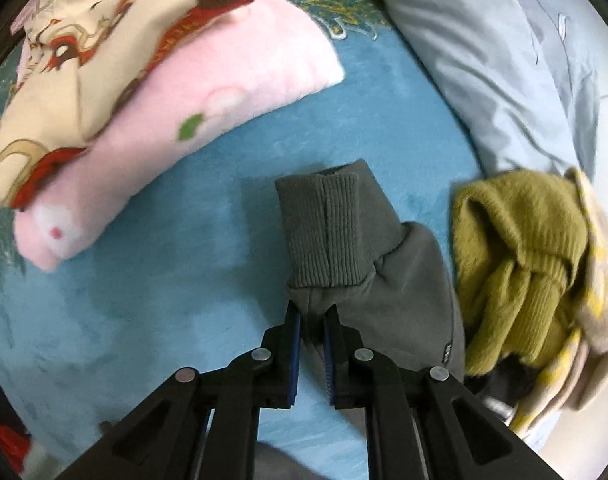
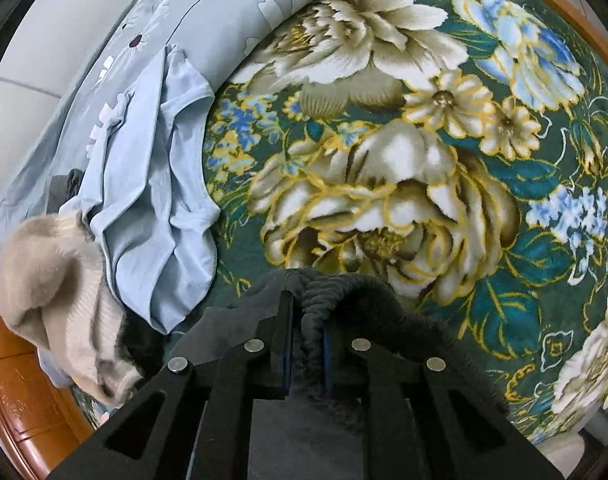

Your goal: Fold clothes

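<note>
A dark grey garment (image 1: 404,288) with a ribbed cuff (image 1: 328,224) lies on the blue blanket (image 1: 143,320). My left gripper (image 1: 314,314) is shut on its fabric just below the cuff. In the right wrist view my right gripper (image 2: 308,320) is shut on a bunched, dark grey edge of the garment (image 2: 328,292), held over the floral blanket (image 2: 504,320). How the two held parts join is hidden.
Folded pink (image 1: 207,96) and cream printed (image 1: 83,60) clothes are stacked at the left. An olive sweater (image 1: 520,260) heaps at the right beside a grey duvet (image 1: 504,60). A light blue shirt (image 2: 155,200) and a cream knit (image 2: 51,276) lie near the wooden bed edge (image 2: 19,396).
</note>
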Demonstrator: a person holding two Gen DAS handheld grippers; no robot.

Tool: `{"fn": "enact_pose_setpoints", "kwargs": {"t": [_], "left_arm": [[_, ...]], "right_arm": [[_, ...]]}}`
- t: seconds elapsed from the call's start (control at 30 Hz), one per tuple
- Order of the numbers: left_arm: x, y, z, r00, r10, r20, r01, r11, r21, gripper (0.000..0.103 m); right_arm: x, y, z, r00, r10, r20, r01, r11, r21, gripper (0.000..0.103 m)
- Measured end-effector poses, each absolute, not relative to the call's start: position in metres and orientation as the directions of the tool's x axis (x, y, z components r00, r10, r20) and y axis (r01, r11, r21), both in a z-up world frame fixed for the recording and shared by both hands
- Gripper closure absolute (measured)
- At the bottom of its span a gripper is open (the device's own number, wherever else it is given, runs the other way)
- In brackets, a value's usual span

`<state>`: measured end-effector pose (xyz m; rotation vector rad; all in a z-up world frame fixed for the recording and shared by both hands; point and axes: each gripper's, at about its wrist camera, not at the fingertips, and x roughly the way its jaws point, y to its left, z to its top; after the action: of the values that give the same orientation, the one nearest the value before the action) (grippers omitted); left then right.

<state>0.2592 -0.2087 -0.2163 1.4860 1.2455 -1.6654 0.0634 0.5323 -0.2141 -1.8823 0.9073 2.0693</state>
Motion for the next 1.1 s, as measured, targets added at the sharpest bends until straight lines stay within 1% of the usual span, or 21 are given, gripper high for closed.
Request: {"fn": "enact_pose_setpoints", "kwargs": {"t": [0.03,0.1,0.13,0.17,0.2,0.23,0.27,0.3,0.33,0.37,0.4,0.43,0.5,0.57,0.7,0.83,0.87,1.03,1.1], "left_arm": [[0.265,-0.211,-0.218,-0.209,0.166,-0.964,0.890,-0.375,-0.257,0.092],[0.277,-0.218,-0.218,-0.217,0.192,-0.957,0.910,-0.316,-0.269,0.091],[0.281,-0.222,-0.217,-0.226,0.206,-0.952,0.916,-0.288,-0.280,0.088],[0.281,-0.223,-0.211,-0.236,0.215,-0.948,0.917,-0.274,-0.290,0.088],[0.280,-0.224,-0.205,-0.247,0.222,-0.943,0.915,-0.268,-0.303,0.087],[0.280,-0.220,-0.197,-0.261,0.226,-0.939,0.905,-0.282,-0.319,0.085],[0.280,-0.217,-0.190,-0.271,0.227,-0.935,0.895,-0.299,-0.332,0.083],[0.284,-0.216,-0.182,-0.273,0.223,-0.936,0.885,-0.323,-0.336,0.079],[0.291,-0.216,-0.174,-0.276,0.217,-0.936,0.873,-0.351,-0.339,0.069],[0.298,-0.217,-0.165,-0.279,0.211,-0.937,0.863,-0.374,-0.341,0.062],[0.306,-0.220,-0.157,-0.280,0.204,-0.938,0.858,-0.384,-0.340,0.050],[0.309,-0.215,-0.157,-0.277,0.191,-0.942,0.857,-0.394,-0.332,0.047],[0.306,-0.207,-0.176,-0.250,0.170,-0.953,0.868,-0.397,-0.298,0.046],[0.348,-0.199,-0.183,-0.211,0.179,-0.961,0.889,-0.374,-0.265,0.046],[0.412,-0.171,-0.215,-0.118,0.268,-0.956,0.926,-0.318,-0.204,0.046],[0.436,-0.144,-0.247,-0.063,0.332,-0.941,0.937,-0.306,-0.170,0.044],[0.441,-0.140,-0.254,-0.068,0.337,-0.939,0.943,-0.285,-0.171,0.044],[0.453,-0.140,-0.271,-0.160,0.336,-0.928,0.967,-0.136,-0.216,0.044],[0.449,-0.141,-0.273,-0.168,0.329,-0.929,0.969,-0.119,-0.217,0.045]], "right_arm": [[0.064,0.531,-0.214,-0.165,-0.257,-0.952,-0.534,-0.789,0.305,0.090],[0.066,0.528,-0.210,-0.171,-0.259,-0.951,-0.539,-0.783,0.310,0.085],[0.066,0.528,-0.206,-0.176,-0.254,-0.951,-0.542,-0.782,0.309,0.079],[0.068,0.530,-0.201,-0.186,-0.253,-0.949,-0.547,-0.776,0.314,0.071],[0.070,0.532,-0.196,-0.198,-0.253,-0.947,-0.553,-0.769,0.321,0.067],[0.073,0.535,-0.191,-0.210,-0.257,-0.943,-0.557,-0.761,0.332,0.059],[0.078,0.538,-0.185,-0.224,-0.265,-0.938,-0.558,-0.754,0.346,0.058],[0.084,0.541,-0.178,-0.239,-0.273,-0.932,-0.558,-0.747,0.362,0.058],[0.090,0.545,-0.172,-0.253,-0.281,-0.926,-0.558,-0.739,0.377,0.057],[0.101,0.547,-0.170,-0.256,-0.286,-0.924,-0.563,-0.732,0.382,0.057],[0.113,0.550,-0.169,-0.255,-0.289,-0.923,-0.570,-0.726,0.384,0.056],[0.125,0.552,-0.168,-0.253,-0.292,-0.922,-0.577,-0.719,0.386,0.055],[0.153,0.557,-0.172,-0.241,-0.299,-0.923,-0.599,-0.703,0.384,0.053],[0.187,0.560,-0.188,-0.206,-0.308,-0.929,-0.635,-0.680,0.367,0.053],[0.247,0.562,-0.230,-0.092,-0.319,-0.943,-0.708,-0.646,0.287,0.053],[0.278,0.562,-0.262,-0.055,-0.355,-0.933,-0.753,-0.599,0.272,0.051],[0.279,0.562,-0.267,-0.064,-0.363,-0.930,-0.760,-0.586,0.281,0.049],[0.275,0.565,-0.283,-0.124,-0.373,-0.919,-0.786,-0.529,0.321,0.049],[0.269,0.567,-0.287,-0.137,-0.364,-0.921,-0.793,-0.517,0.322,0.049]]}}
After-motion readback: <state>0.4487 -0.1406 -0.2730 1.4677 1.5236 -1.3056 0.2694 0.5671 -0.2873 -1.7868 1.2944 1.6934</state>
